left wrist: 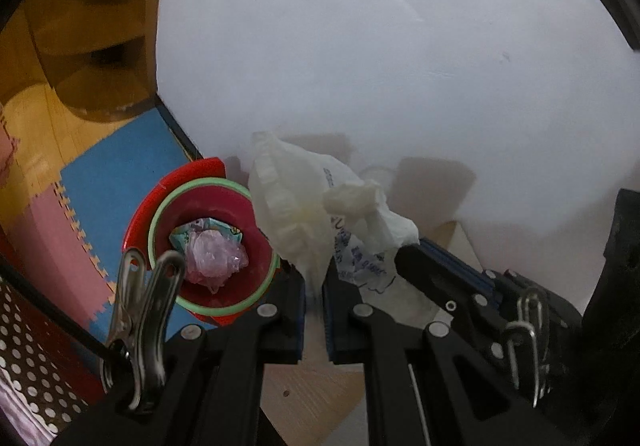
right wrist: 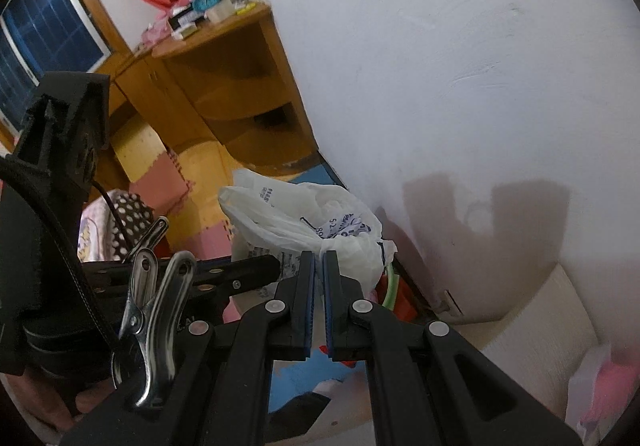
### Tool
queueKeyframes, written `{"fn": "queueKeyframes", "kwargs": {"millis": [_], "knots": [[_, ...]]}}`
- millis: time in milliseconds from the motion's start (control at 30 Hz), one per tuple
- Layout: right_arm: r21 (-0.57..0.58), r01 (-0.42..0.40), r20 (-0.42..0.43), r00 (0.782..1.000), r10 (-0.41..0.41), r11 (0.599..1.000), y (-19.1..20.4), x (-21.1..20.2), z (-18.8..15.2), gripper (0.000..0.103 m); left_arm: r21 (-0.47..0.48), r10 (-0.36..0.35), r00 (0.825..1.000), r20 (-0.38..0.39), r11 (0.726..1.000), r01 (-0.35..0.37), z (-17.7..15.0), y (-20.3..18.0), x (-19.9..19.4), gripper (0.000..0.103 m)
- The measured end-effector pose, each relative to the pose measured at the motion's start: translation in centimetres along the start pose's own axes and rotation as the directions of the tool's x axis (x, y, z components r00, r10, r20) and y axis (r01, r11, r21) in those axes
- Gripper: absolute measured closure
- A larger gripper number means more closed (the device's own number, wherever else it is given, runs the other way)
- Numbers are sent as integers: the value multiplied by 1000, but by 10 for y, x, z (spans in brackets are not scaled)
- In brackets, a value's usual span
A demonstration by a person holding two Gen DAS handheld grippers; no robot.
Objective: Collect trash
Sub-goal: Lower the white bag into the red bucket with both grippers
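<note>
Black jaws of left gripper (left wrist: 314,274) nearly together, pinching a fold of white plastic bag (left wrist: 296,198) w/ blue print. Right gripper (right wrist: 319,258) likewise narrow, pads clamped on thin white film of same bag (right wrist: 288,222). In left wrist view, right gripper (left wrist: 416,258) seen reaching in from right side, tip touching bag. In right wrist view, left gripper (right wrist: 256,266) seen coming in from left, tip at bag's lower edge.

Bag held up between both, mouth loose and crumpled; contents not visible, cannot tell if anything inside.

Just beside bag, lower left in left wrist view: red bin (left wrist: 228,206) w/ light green rim ring, on floor next to wall. Inside bin: crumpled pinkish clear plastic wad (left wrist: 216,254) on top, teal printed wrapper (left wrist: 188,238) under/behind it. Same bin (right wrist: 396,290) partly hidden behind bag in right wrist view, only rim and red side showing.

Under bin: foam floor mats (left wrist: 120,174), blue and pink tiles, interlocked.

Farther back: white wall (left wrist: 380,46), wooden corner shelf unit (right wrist: 240,86), top cluttered w/ boxes and a teal alarm clock (right wrist: 206,1). Window (right wrist: 44,34) at far left, dark.
</note>
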State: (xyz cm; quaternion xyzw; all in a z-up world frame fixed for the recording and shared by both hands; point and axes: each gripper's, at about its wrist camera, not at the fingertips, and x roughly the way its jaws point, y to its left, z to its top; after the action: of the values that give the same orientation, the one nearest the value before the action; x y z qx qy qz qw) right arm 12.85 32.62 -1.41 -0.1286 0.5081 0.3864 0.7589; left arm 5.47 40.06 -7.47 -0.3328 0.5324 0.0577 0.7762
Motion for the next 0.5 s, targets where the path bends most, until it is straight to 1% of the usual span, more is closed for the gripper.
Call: {"fn": "queueKeyframes", "kwargs": {"millis": [133, 300, 400, 500], "knots": [[-36, 10, -30, 999, -11, 999, 7, 21, 6, 98, -35, -7, 1000, -12, 999, 7, 3, 17, 5, 96], [-71, 0, -76, 997, -5, 997, 15, 49, 12, 98, -72, -4, 1000, -19, 997, 2, 8, 40, 10, 96], [-100, 3, -103, 995, -14, 995, 17, 65, 11, 98, -108, -4, 1000, -31, 994, 1, 7, 58, 21, 96], [-104, -2, -124, 992, -11, 995, 17, 79, 8, 98, -129, -10, 999, -41, 992, 5, 4, 71, 33, 96]]}}
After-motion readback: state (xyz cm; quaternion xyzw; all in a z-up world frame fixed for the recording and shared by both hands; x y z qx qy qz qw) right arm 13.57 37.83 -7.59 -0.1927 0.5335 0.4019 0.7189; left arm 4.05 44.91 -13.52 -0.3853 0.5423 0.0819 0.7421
